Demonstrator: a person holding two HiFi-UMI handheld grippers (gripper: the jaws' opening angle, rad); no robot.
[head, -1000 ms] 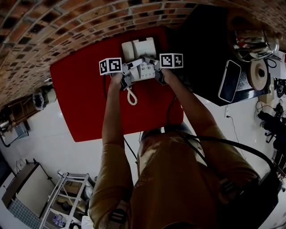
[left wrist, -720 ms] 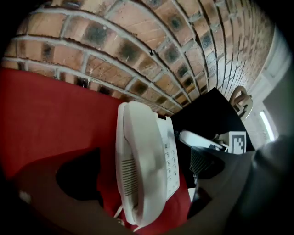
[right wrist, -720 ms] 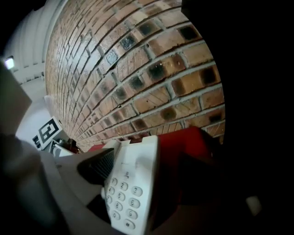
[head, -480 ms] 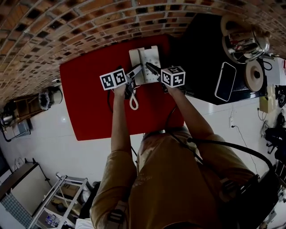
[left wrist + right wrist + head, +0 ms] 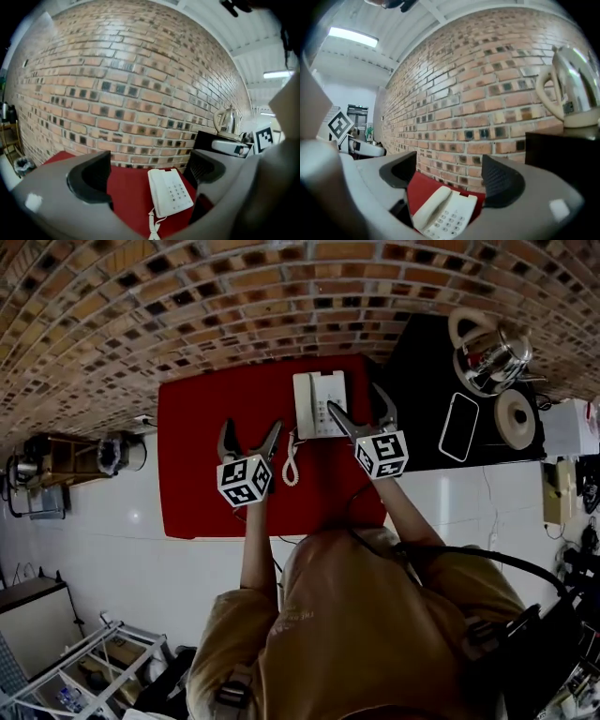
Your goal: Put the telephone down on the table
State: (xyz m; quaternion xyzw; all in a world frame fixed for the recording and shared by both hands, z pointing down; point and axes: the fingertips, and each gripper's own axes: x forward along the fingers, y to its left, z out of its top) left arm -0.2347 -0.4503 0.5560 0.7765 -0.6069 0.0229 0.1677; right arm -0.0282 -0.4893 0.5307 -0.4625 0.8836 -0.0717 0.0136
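- Lying flat on the red rectangular table point(image 5: 197, 474) near the brick wall point(image 5: 187, 324), the white push-button corded telephone point(image 5: 317, 404) looks already set down.
- The left gripper point(image 5: 251, 432) and right gripper point(image 5: 354, 401) hover above it, jaws wide but closing on nothing; the next move probably only calls for withdrawing clear of the coiled cord point(image 5: 292, 463).
- No brand is readable; the keypad print is too small.

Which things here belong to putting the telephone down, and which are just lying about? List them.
Job: telephone, resting on the red table; left gripper and right gripper, fingers closing on nothing.
Lying about: kettle, smartphone and a round disc on the black table.
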